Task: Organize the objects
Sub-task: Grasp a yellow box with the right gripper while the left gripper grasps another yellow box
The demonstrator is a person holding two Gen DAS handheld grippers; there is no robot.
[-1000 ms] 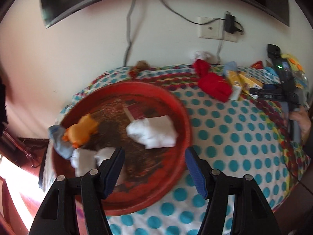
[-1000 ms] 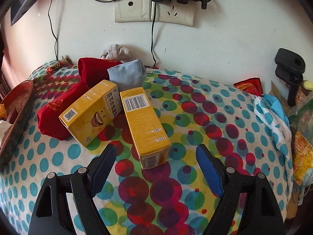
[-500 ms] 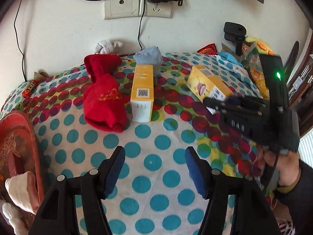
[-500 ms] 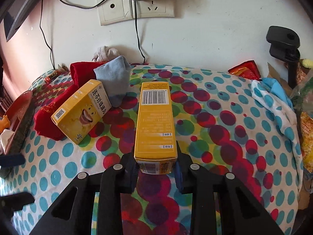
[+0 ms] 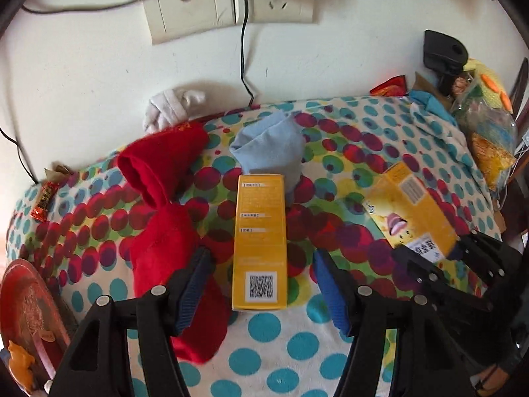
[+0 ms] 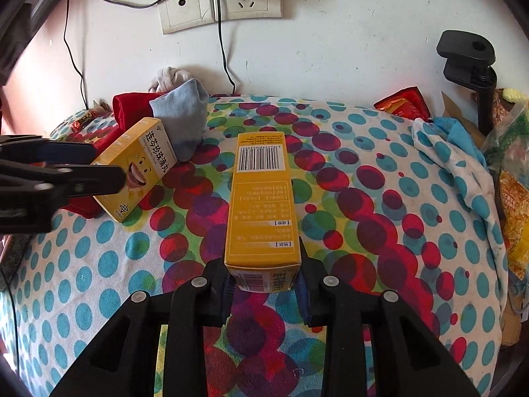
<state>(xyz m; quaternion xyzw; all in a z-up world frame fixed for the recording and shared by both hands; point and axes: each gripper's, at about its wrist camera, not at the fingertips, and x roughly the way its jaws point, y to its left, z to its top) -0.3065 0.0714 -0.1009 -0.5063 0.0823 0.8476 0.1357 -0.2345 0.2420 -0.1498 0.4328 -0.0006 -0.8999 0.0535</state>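
Yellow barcoded carton (image 6: pixel 263 205) lies clamped in the right tool (image 6: pixel 264 289).

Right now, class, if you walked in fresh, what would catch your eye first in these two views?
The spotted cloth, in teal and red dots, fills both views. On it, the right gripper is shut on the near end of one yellow box, while the left gripper stands open around the second box. Left of that box lies a red sock, with a blue sock behind.

A polka-dot bedspread (image 6: pixel 380 198) carries a yellow box (image 5: pixel 259 241), red socks (image 5: pixel 162 218), a blue sock (image 5: pixel 271 152) and a red tray (image 5: pixel 29 314).
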